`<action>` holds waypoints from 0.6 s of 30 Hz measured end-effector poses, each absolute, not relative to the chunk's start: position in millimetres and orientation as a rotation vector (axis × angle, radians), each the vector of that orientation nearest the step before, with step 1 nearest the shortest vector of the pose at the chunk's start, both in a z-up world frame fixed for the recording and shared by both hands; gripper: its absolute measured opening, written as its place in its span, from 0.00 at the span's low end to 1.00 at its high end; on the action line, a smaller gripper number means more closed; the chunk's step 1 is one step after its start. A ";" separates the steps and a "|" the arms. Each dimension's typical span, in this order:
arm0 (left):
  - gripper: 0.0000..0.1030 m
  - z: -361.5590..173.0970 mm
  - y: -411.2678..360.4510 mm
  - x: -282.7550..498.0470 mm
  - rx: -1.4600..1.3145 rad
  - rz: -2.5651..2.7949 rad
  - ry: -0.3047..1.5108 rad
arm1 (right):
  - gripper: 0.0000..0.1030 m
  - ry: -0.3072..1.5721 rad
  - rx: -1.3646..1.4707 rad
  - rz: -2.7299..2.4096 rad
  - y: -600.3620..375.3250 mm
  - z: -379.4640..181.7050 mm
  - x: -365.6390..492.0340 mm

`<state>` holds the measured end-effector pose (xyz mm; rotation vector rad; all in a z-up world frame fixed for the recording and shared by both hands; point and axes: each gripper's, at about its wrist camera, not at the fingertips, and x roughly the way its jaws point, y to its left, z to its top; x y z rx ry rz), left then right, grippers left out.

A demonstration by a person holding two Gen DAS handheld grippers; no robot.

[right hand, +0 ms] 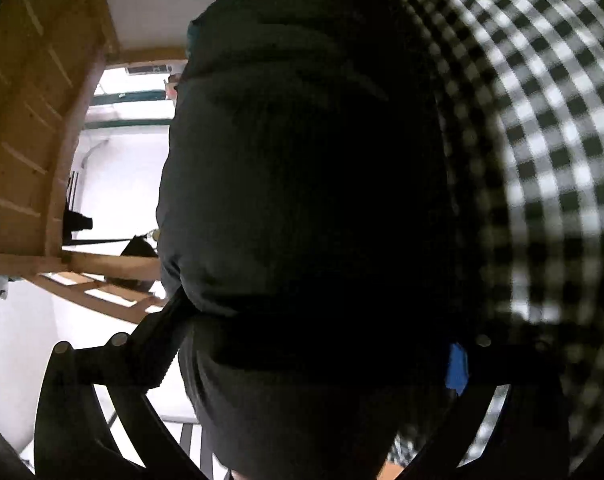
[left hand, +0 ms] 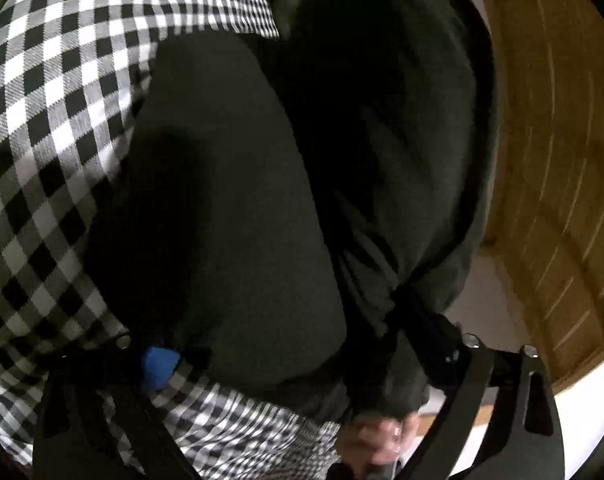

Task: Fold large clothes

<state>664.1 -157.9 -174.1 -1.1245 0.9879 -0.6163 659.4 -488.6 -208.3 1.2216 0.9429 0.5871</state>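
In the left wrist view, the checked cloth (left hand: 62, 120) spreads to the left of and beneath the left tongs (left hand: 302, 360), whose two arms stand wide apart. The left arm, with its blue pad (left hand: 160, 364), lies over the checks; the right arm is pressed against a bunched fold of the dark green garment (left hand: 230, 208), which fills the space ahead and between them. The pads do not look clamped, so the left tongs seem open with cloth between them. A hand (left hand: 376, 438) shows low in the frame, just behind that fold. A wooden door (left hand: 554, 140) stands off to the right.

In the right wrist view, the garment (right hand: 302, 180) hangs bulky straight ahead of the right tongs (right hand: 310, 356); whether they grip it I cannot tell, as it is too dark.

Judging by this, the garment is being gathered for a fold. Next, the left tongs need to close on an edge, then both lift and lay it flat.
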 end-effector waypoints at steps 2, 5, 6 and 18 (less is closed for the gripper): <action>0.86 -172.2 -154.9 660.2 -1.140 -0.617 0.992 | 0.93 0.944 1.187 0.607 -486.3 -203.7 654.2; 0.86 -172.4 -143.9 648.6 -1.243 -0.596 0.949 | 0.81 0.948 1.195 0.631 -488.9 -207.3 637.6; 0.90 -174.9 -139.6 642.6 -1.300 -0.572 0.927 | 0.81 0.947 1.201 0.633 -488.9 -209.8 635.3; 0.96 -173.0 -159.7 669.4 -1.321 -0.519 0.894 | 0.82 0.941 1.188 0.653 -488.1 -214.3 634.4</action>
